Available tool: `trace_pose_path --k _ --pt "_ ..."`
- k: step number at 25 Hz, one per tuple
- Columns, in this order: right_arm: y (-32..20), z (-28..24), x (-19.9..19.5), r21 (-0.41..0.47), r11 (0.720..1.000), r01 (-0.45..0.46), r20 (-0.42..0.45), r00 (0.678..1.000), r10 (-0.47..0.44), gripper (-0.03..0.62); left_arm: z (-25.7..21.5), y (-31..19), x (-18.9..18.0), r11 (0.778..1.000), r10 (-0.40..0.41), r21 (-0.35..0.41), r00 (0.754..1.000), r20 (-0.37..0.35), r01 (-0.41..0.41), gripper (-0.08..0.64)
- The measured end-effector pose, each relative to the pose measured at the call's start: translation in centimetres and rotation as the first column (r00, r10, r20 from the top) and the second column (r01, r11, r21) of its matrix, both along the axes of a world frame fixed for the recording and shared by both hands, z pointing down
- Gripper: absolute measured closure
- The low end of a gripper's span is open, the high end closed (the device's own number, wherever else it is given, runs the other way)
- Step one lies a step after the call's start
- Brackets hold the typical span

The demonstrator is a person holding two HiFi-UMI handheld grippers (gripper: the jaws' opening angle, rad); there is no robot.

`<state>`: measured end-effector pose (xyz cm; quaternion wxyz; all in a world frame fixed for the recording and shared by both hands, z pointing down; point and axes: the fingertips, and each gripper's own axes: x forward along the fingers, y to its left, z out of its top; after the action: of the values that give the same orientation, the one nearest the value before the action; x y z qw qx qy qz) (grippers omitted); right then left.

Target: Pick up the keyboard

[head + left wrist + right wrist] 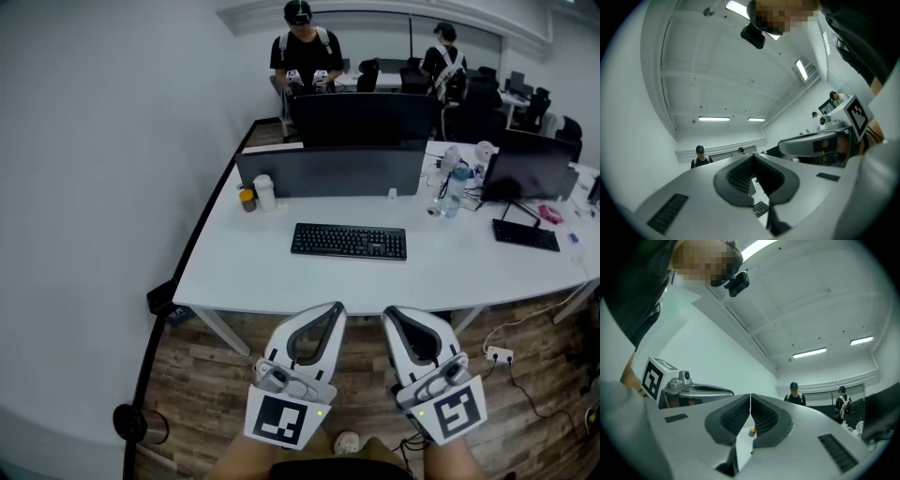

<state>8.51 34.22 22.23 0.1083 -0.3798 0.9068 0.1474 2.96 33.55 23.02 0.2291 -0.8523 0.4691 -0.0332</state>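
White desk [234,272], dark monitor [361,117], water bottle [454,193], white cup [265,193].

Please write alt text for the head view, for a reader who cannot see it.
A black keyboard lies flat on a white desk, untouched. Short of the desk, the left gripper and right gripper are held side by side, both shut and empty.

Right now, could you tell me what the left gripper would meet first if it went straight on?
Probably the keyboard on the white desk, ahead of the left gripper; its height is unclear, so it might pass above.
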Motion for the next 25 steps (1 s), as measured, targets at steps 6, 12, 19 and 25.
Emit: trace_pose_path --k 6,12,19,25 --pt "-2.1 0.3 0.6 -0.003 1.0 -0.015 0.017 1.0 0.015 0.557 0.1 -2.2 -0.7 1.0 -0.018 0.001 1.0 0.003 0.018 0.552" --pt "-5.1 1.0 0.7 0.003 1.0 -0.02 0.018 1.0 0.02 0.557 1.0 -5.5 -0.8 1.0 -0.022 -0.003 1.0 -0.005 0.022 0.552" --pt "-9.9 1.3 0.8 -0.01 0.999 -0.052 0.003 0.999 0.052 0.557 1.3 -10.4 -0.9 1.0 -0.014 -0.009 1.0 -0.007 0.014 0.552" --pt "-14.1 1.2 -0.7 -0.016 0.999 -0.044 -0.002 0.999 0.044 0.557 1.4 -14.8 -1.7 1.0 -0.001 -0.021 1.0 0.003 0.001 0.552"
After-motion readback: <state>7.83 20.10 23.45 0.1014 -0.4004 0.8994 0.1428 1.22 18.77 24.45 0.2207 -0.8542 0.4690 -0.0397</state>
